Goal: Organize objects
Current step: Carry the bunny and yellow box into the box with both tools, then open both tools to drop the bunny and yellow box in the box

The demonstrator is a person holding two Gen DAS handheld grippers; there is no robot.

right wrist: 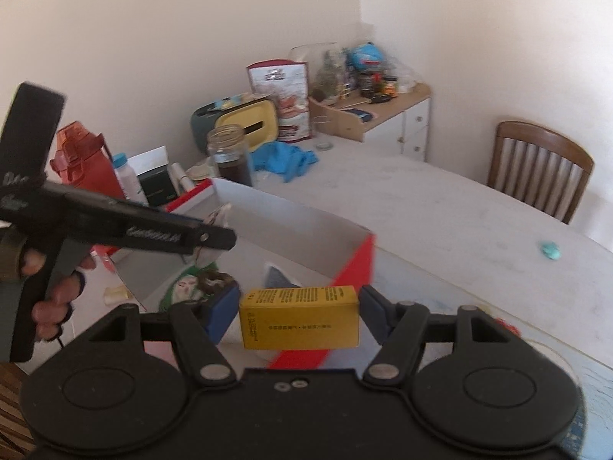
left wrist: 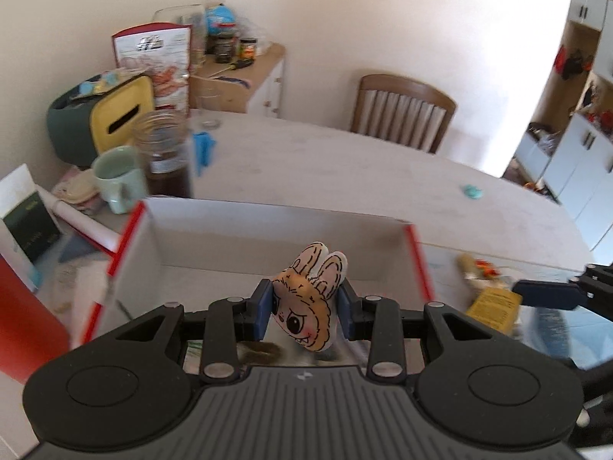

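Left wrist view: my left fingers (left wrist: 305,308) pinch the bunny toy (left wrist: 306,306) above the box (left wrist: 249,226).
Right fingers (right wrist: 299,316) clamp the yellow carton (right wrist: 299,316); both probably get dropped in next.

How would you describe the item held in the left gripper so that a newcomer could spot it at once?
Start at the red-edged white box on the pale table. Just above its near side, the left gripper clamps a small plush rabbit head. Its tan fur, two upright ears and big cartoon eye set it apart from the yellow carton alongside.
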